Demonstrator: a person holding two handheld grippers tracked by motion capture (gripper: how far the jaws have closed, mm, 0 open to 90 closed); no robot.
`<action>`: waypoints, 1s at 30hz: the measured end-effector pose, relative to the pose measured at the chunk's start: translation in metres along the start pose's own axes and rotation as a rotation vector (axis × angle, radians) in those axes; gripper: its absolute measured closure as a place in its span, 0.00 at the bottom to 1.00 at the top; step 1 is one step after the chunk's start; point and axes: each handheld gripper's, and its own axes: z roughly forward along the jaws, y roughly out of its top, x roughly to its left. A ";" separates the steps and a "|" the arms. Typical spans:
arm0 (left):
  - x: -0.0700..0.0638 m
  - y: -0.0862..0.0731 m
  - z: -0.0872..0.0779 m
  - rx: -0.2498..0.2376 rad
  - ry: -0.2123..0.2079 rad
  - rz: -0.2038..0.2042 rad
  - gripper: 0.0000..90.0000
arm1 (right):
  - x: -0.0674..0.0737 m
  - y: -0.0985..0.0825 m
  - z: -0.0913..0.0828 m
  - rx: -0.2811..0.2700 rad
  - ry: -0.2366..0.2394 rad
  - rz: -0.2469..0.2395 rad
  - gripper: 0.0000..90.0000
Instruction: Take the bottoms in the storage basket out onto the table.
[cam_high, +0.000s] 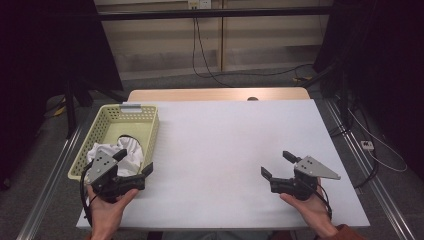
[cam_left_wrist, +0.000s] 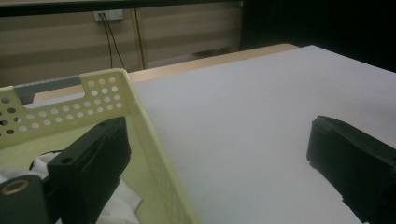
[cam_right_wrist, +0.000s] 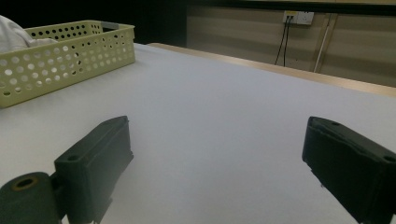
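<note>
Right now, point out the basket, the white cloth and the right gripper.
basket (cam_high: 113, 116), high view, on its far perforated wall.
white cloth (cam_high: 131, 150), high view, on the bunched fabric inside.
right gripper (cam_high: 278, 163), high view, midway between its open fingertips.

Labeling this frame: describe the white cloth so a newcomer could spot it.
Start at the white table and go to its left edge, where a pale yellow-green perforated basket sits. The white cloth lies crumpled in the basket's near end, the only soft, white item there.
</note>
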 end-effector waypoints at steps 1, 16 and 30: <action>0.000 0.000 0.000 0.000 0.000 0.000 0.07 | 0.000 0.000 0.000 0.000 0.000 0.000 0.08; 0.011 0.008 -0.011 -0.005 0.012 0.005 0.07 | 0.000 0.000 0.001 0.004 0.004 -0.001 0.08; 0.027 0.024 -0.024 -0.014 0.043 0.003 0.07 | 0.000 0.000 0.001 0.004 0.002 0.002 0.08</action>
